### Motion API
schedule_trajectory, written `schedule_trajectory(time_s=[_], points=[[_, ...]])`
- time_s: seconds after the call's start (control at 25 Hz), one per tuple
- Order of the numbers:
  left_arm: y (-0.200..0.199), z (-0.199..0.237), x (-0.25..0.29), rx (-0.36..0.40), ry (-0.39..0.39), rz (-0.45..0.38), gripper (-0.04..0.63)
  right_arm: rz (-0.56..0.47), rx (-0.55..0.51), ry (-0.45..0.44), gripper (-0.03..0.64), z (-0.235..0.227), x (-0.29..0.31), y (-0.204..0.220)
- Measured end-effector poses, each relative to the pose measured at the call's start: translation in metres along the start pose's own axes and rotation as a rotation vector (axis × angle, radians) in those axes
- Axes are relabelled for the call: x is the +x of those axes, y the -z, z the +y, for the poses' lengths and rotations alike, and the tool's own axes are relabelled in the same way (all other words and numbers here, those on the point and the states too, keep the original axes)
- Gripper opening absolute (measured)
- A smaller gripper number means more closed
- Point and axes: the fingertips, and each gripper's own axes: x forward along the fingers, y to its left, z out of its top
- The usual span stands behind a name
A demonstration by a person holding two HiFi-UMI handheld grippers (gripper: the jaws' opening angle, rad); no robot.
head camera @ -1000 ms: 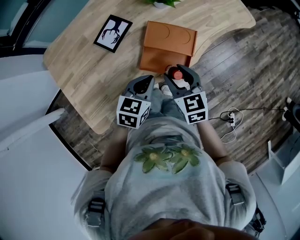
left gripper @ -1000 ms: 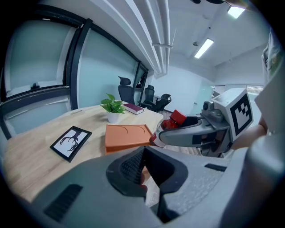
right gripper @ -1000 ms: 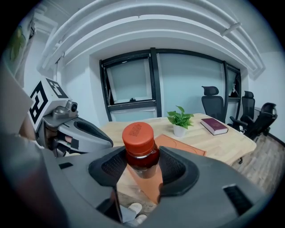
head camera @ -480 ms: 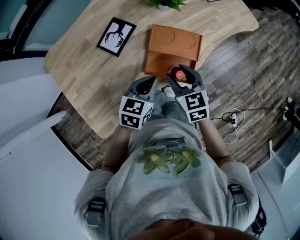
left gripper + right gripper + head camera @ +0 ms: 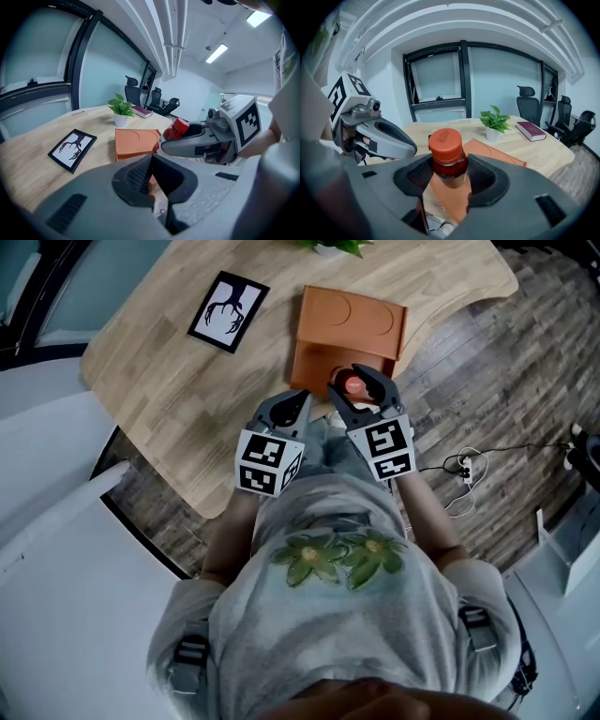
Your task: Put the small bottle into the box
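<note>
A small bottle (image 5: 447,154) with an orange-red cap and dark red contents stands upright between the jaws of my right gripper (image 5: 449,172), which is shut on it. In the head view the bottle (image 5: 354,386) and right gripper (image 5: 348,382) hover over the near edge of the orange box (image 5: 352,322) on the wooden table. The box (image 5: 135,141) has a flat top with curved impressions. My left gripper (image 5: 298,397) is just left of the right one, off the table's edge. Its jaws (image 5: 151,161) are shut with nothing between them.
A framed black-and-white picture (image 5: 224,311) lies on the table (image 5: 159,371) left of the box. A potted plant (image 5: 494,123) and a dark red book (image 5: 530,131) stand at the far end. Office chairs (image 5: 528,108) are beyond. Cables (image 5: 461,486) lie on the floor to the right.
The right gripper has carried the bottle a little forward, from just short of the box's near edge to over it. The left gripper has hardly moved.
</note>
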Motion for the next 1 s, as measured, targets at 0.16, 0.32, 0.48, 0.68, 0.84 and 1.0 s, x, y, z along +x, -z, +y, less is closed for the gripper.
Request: schedule_trajectory(time_s=[0.16,0.32,0.48,0.68,0.84,1.0], points=[[-0.001,0.006,0.002,0.007,0.002,0.006,0.008,0.010,0.001,0.001,0.224,-0.001,0.008,0.000],[-0.003,0.015,0.005,0.011,0.000,0.013,0.008,0.020,0.003,0.001,0.224,-0.004,0.016,0.000],[-0.004,0.023,0.007,0.007,-0.002,0.017,0.008,0.028,0.001,0.000,0.224,-0.006,0.024,0.000],[-0.006,0.029,0.010,-0.003,-0.002,0.022,0.008,0.037,0.002,-0.002,0.224,-0.008,0.033,0.000],[-0.006,0.033,0.014,-0.007,0.002,0.027,0.008,0.047,0.002,-0.001,0.224,-0.011,0.040,0.002],[-0.006,0.037,0.018,-0.013,0.006,0.034,0.008,0.055,0.006,-0.001,0.224,-0.013,0.045,0.004]])
